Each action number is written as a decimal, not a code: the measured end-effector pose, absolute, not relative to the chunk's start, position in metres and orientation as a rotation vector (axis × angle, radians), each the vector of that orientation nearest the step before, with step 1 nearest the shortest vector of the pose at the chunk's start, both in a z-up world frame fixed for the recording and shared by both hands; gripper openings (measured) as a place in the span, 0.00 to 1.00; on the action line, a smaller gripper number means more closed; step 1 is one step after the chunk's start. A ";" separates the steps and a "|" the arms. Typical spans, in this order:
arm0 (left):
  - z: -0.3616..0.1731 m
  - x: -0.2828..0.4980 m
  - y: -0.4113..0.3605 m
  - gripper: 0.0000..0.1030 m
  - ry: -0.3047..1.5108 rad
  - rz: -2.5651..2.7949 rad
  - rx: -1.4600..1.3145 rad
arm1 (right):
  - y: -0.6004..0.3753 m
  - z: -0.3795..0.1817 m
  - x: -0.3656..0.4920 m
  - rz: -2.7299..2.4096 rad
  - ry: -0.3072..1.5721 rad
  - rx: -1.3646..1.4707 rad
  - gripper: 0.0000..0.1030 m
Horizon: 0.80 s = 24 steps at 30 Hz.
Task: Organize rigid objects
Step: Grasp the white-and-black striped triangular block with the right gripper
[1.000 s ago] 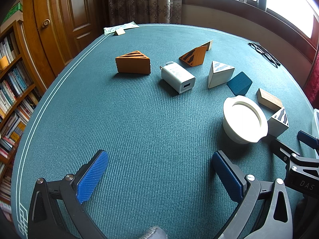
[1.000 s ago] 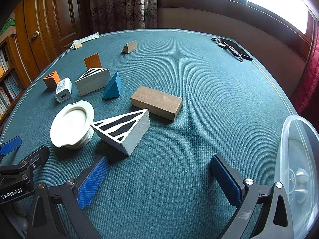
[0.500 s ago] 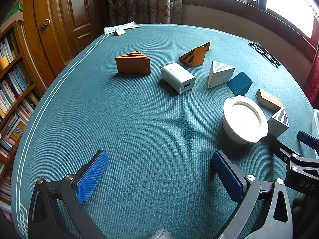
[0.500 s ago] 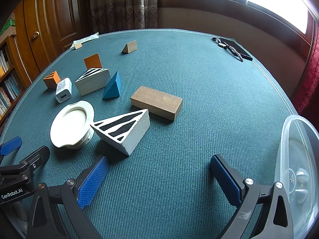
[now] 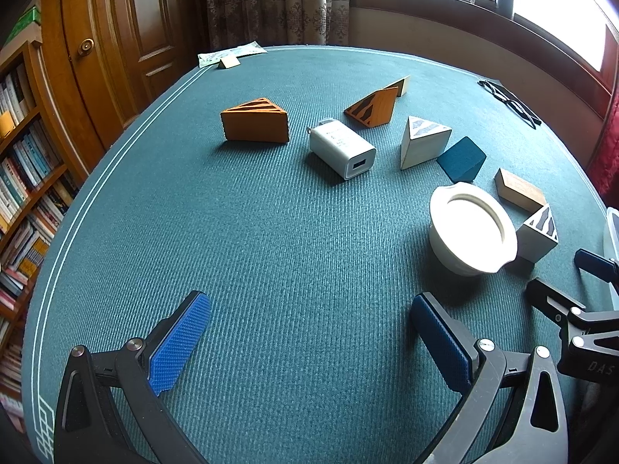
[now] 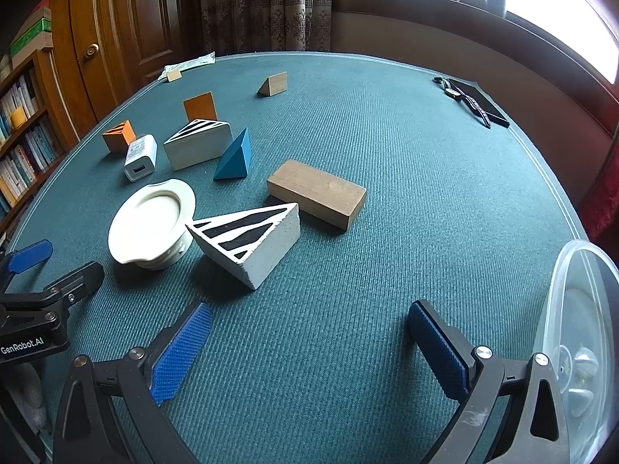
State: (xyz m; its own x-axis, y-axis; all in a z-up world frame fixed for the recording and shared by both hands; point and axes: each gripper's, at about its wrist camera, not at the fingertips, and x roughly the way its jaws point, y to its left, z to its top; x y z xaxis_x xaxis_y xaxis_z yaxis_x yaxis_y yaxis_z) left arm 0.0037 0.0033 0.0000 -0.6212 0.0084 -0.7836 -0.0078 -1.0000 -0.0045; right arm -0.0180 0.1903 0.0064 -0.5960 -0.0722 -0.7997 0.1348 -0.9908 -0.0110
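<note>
both grippers hover with jaws spread and empty over the green tabletop (image 6: pixel 387 123); a careless reach for the striped wedge (image 6: pixel 247 237) could knock the white dish (image 6: pixel 149 224) touching it.

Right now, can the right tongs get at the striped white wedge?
Probably yes. The right tongs are open, the striped white wedge lies just ahead to their left, and only bare cloth is between them.
</note>
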 end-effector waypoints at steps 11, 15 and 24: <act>0.000 0.004 0.003 1.00 -0.003 2.819 -1.364 | 0.181 0.009 -0.018 -2.663 0.133 1.319 0.99; 0.000 0.004 0.003 1.00 -0.003 2.820 -1.363 | 0.175 0.013 -0.025 -2.661 0.151 1.312 0.93; 0.000 0.004 0.003 1.00 -0.001 2.820 -1.364 | 0.166 0.013 -0.044 -2.656 0.137 1.265 0.73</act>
State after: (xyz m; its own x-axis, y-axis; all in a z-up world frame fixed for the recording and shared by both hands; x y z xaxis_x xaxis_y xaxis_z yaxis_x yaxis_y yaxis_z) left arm 0.0039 0.0031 0.0001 -0.6210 0.0081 -0.7838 -0.0078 -1.0000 -0.0042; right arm -0.0437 0.1664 0.0135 -0.6151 -0.1368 -0.7765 0.2160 -0.9764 0.0009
